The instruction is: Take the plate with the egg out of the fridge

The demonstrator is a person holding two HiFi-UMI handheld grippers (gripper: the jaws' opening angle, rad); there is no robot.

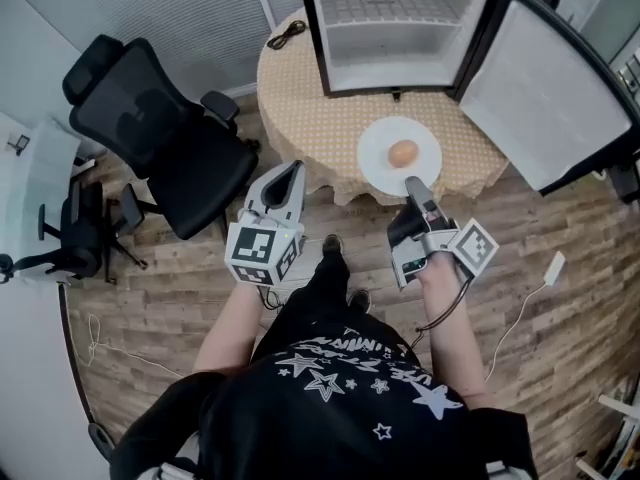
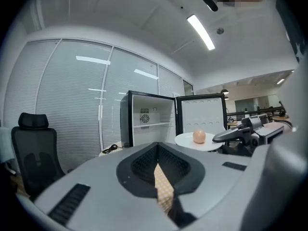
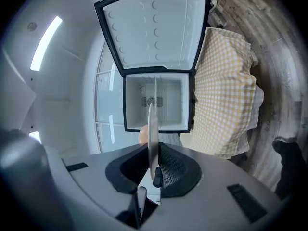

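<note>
A white plate (image 1: 380, 168) with a brown egg (image 1: 403, 153) on it is over the near edge of the round table, outside the open fridge (image 1: 400, 28). My right gripper (image 1: 415, 186) is shut on the plate's near rim. In the right gripper view the plate (image 3: 152, 129) shows edge-on between the jaws, and the egg (image 3: 143, 136) peeks out behind it. To the plate's left my left gripper (image 1: 290, 173) is shut and holds nothing. The left gripper view shows the plate (image 2: 190, 141) and egg (image 2: 198, 136) at the right.
The fridge stands on the table (image 1: 300, 108), which has a yellow checked cloth. Its door (image 1: 545, 98) swings out to the right. A black cable (image 1: 287, 34) lies at the table's back left. A black office chair (image 1: 150, 128) stands left of the table.
</note>
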